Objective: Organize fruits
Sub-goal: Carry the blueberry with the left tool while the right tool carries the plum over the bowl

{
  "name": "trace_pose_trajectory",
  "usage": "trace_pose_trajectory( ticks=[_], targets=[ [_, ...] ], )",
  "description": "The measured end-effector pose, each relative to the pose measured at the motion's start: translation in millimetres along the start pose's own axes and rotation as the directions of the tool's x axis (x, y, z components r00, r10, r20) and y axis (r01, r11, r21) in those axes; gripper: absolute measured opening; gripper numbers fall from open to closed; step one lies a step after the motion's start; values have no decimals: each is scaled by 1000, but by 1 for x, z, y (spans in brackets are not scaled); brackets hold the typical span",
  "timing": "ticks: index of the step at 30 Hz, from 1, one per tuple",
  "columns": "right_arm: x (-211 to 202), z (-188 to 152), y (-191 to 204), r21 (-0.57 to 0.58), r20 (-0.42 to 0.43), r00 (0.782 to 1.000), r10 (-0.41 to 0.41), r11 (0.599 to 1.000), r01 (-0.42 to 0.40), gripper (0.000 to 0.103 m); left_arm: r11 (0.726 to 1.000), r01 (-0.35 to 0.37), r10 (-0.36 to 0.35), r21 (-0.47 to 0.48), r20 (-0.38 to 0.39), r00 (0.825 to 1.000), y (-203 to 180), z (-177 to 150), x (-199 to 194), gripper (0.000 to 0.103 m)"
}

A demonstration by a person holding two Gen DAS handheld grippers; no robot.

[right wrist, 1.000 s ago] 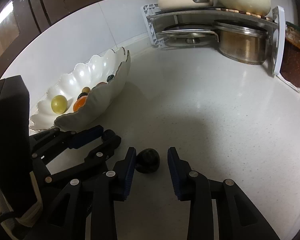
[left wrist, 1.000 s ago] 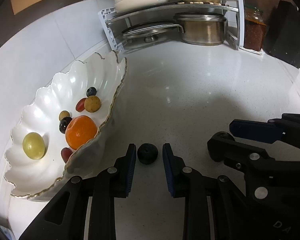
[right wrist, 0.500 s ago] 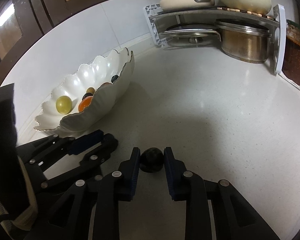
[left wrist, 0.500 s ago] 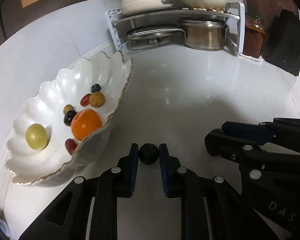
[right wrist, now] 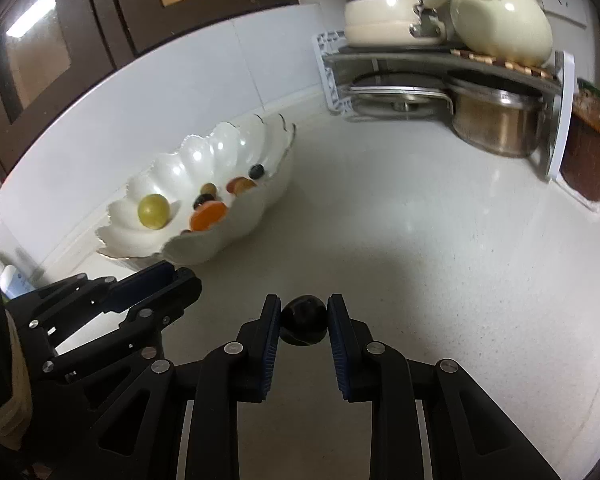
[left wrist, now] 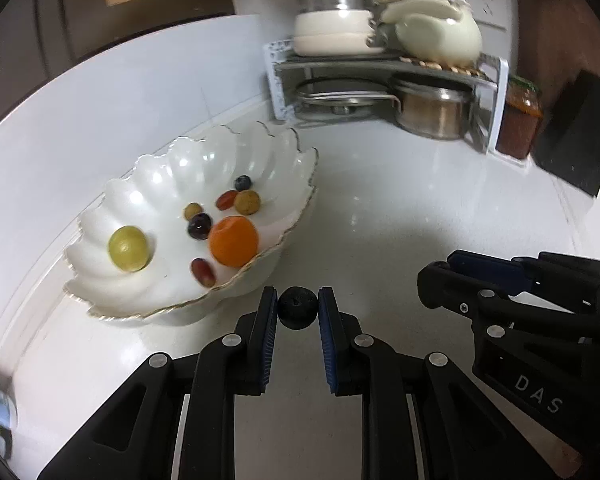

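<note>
A white scalloped bowl [left wrist: 148,184] [right wrist: 204,152] stands on the left of the counter with an orange [left wrist: 234,241], a green grape [left wrist: 128,248] and several small fruits in it. My left gripper [left wrist: 299,307] is shut on a small dark blueberry [left wrist: 298,307], lifted just right of the bowl's near rim. My right gripper [right wrist: 304,319] is shut on a dark grape [right wrist: 303,319] above the counter. In the left wrist view the right gripper [left wrist: 452,272] shows at the right; in the right wrist view the left gripper [right wrist: 180,280] shows at the left, below the bowl.
A corner rack [left wrist: 384,64] at the back holds cream pots, a steel pot [left wrist: 432,108] and a lid. A jar of red paste [left wrist: 518,120] stands to its right, next to a black block [left wrist: 576,136]. White tiled wall runs behind the bowl.
Both grippers closed on their dark fruits and lifted them off the counter. The left one has risen and shifted, so the bowl now sits lower and more central in its view.
</note>
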State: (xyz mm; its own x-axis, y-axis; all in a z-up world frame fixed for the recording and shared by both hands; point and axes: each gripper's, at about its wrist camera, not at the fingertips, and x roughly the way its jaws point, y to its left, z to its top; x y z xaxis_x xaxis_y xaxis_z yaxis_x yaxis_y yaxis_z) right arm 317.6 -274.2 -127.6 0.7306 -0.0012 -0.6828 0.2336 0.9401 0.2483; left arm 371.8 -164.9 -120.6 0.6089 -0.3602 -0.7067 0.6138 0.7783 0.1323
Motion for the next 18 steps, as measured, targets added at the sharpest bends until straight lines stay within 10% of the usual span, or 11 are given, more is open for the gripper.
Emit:
trace_pose_trajectory(
  ticks=[18],
  targets=[
    [-48,22,46,-86,109,992,64,995,-55,26,982,-73,92,-174,103,990,34,2,-82,21]
  ],
)
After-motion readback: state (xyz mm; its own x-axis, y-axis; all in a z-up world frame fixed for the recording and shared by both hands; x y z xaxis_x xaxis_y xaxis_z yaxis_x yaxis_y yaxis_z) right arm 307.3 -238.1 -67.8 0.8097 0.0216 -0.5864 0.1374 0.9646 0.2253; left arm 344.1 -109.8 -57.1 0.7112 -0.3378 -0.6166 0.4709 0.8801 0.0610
